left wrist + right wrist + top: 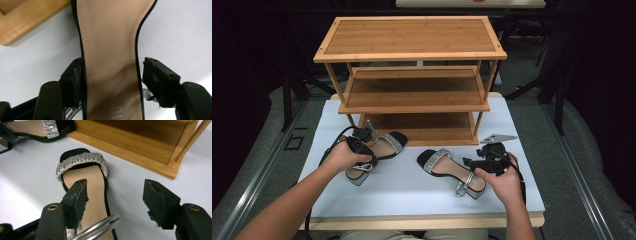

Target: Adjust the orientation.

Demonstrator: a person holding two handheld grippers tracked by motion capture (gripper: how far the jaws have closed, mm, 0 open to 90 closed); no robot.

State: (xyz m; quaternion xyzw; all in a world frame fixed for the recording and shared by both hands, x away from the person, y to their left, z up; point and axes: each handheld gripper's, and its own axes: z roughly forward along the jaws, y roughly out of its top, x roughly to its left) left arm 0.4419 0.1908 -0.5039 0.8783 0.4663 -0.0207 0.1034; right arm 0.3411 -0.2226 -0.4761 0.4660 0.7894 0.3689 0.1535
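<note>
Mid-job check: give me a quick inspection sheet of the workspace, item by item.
Surface: white tabletop, bare around the shoes.
Job's things: left sandal and right sandal lie flat before the three-tier wooden rack, whose shelves are bare.
Clutter: nothing seen.
Grippers: left tongs straddle the left sandal's insole, one pad at its edge, the other apart; right tongs open over the right sandal, not clamped.
Cables: black cable loops from the left tongs across the table.
Surroundings: dark room, grey floor, metal rails at both sides.
</note>
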